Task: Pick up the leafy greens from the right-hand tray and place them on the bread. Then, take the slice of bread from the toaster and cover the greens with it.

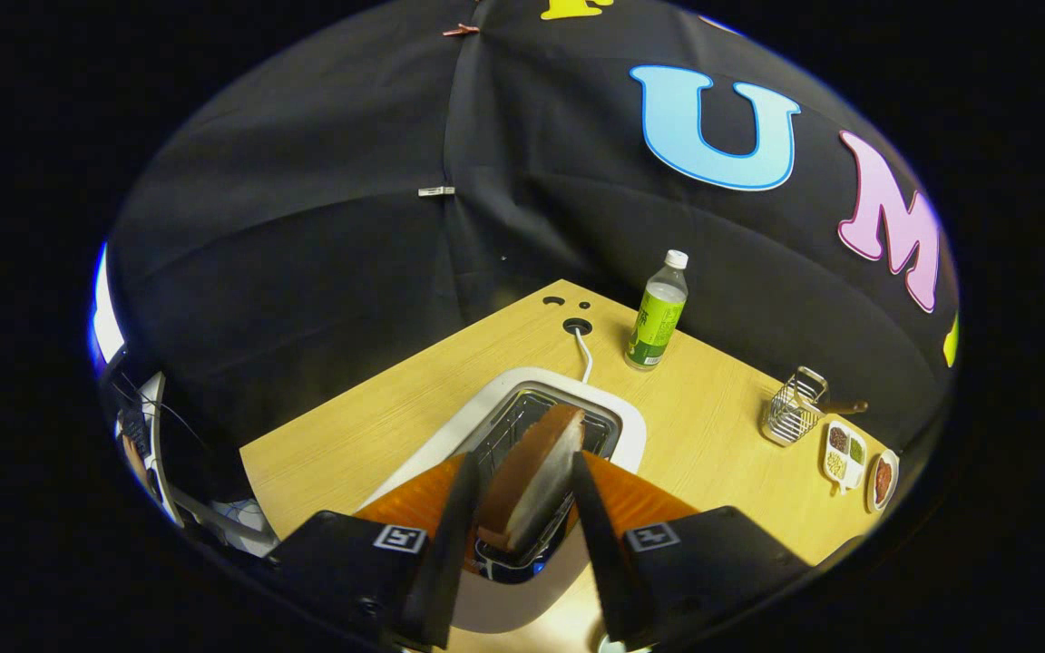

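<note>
Bread slice (536,476): standing on edge between the tongs (522,508), directly above the toaster (627,435) slot on the surface (377,417). Tongs narrowed, a finger on each broad face; firm contact likely but not certain. Held upright to clear the slot. Bottle (659,313) and wire basket (795,408) well apart, beyond.

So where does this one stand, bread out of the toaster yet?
In hand: the gripper has its fingers on either side of the bread slice, which stands in the toaster slot; a firm grip can't be confirmed. The greens step can't be judged here. Left: lift the slice and cover the greens.
</note>
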The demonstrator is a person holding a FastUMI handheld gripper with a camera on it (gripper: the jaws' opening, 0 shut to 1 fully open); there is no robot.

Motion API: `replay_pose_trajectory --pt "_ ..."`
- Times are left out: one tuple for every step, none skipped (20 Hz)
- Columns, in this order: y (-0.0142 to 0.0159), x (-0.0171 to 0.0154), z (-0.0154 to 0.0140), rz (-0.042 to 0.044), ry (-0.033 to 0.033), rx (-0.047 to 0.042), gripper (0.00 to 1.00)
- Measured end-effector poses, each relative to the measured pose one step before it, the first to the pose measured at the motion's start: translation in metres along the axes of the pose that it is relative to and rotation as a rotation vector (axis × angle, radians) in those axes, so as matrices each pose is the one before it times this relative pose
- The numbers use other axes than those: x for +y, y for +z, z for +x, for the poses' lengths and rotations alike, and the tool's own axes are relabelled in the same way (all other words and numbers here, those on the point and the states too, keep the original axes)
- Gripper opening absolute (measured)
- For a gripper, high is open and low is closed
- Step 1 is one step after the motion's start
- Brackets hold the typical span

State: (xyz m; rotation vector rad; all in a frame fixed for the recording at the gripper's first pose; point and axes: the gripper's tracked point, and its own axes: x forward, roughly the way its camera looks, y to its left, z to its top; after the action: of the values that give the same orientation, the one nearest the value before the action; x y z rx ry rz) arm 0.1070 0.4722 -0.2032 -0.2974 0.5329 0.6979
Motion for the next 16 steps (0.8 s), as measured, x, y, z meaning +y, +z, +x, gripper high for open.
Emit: replay_pose_trajectory --pt "-0.00159 0.00211 -0.00089 -0.00548 0.00305 0.00275 0.57" --pt "-0.00065 -0.00207 0.00096 -0.00928 -0.00951 0.00219 0.50" --pt "-0.00102 -0.00033 0.00097 -0.00797 -0.00798 0.00632 0.48" --pt "-0.00171 -0.00011 -0.00062 -0.00050 -0.00236 0.00759 0.44" --pt "-0.00076 -0.00044 0.00002 0.00268 -0.00205 0.00391 0.40" --pt "0.00052 -0.00270 -0.00086 0.00506 -0.01058 0.00397 0.37" --pt "0.00008 -0.00538 -0.00192 0.00689 -0.02073 0.00123 0.29" --pt "-0.00034 -0.00007 0.00103 0.01224 0.00253 0.00113 0.24" --pt "-0.00014 0.00185 -0.00079 0.00967 0.00955 0.00672 0.20" --pt "0.00135 0.00005 0.00048 0.00229 0.01138 0.00000 0.17" --pt "0.00149 0.00006 -0.00043 -0.00176 0.00753 -0.00152 0.17" --pt "0.00204 0.00096 -0.00439 -0.00283 0.01204 -0.00484 0.15" --pt "0.00234 0.00037 -0.00295 -0.00066 0.00858 -0.00708 0.15" --pt "0.00235 -0.00026 -0.00308 0.00413 0.00862 -0.00601 0.15" --pt "0.00391 -0.00100 -0.00422 0.00879 0.00389 -0.00846 0.15" --pt "0.00457 -0.00024 -0.00481 0.01351 0.00397 -0.00936 0.15"
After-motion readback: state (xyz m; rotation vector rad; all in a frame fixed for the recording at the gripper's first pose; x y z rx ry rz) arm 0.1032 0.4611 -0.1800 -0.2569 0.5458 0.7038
